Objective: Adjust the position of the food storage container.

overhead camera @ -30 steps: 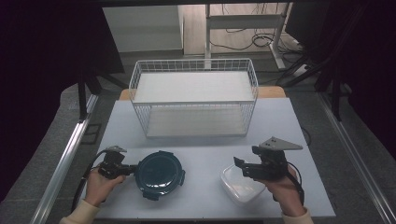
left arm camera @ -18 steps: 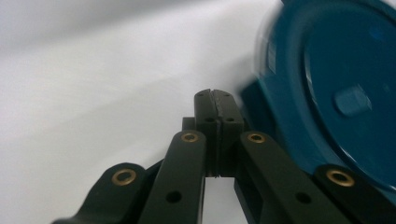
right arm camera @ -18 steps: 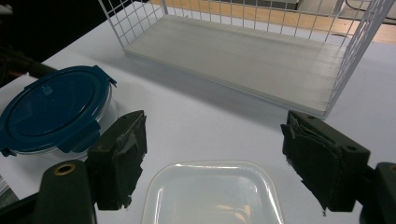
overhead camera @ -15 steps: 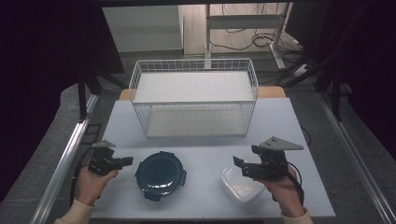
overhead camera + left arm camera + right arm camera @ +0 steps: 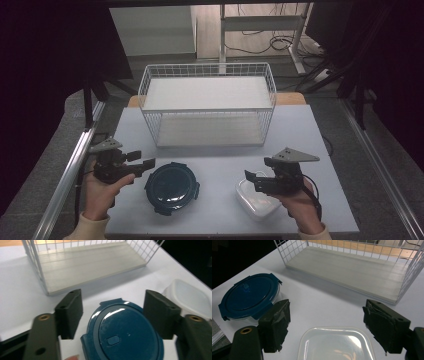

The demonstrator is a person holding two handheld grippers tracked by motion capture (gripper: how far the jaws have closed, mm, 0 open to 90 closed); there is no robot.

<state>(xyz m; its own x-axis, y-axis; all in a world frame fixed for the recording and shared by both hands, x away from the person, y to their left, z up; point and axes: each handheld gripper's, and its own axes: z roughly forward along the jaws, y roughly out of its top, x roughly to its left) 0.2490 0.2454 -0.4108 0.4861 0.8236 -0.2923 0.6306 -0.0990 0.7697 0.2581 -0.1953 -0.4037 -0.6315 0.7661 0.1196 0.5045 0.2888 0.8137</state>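
High view looks down over the table (image 5: 300, 130); both gripper views sit low, sharing the wire basket (image 5: 207, 107).

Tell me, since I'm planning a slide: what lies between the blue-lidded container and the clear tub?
Nothing: in the high view, bare table separates the container from the tub.

Cream sleeve cuffs cover both wrists, and each hand carries a black two-jaw tool, the left gripper (image 5: 145, 163) and right gripper (image 5: 252, 177), each topped by a grey three-cornered plate and trailing a black cable.
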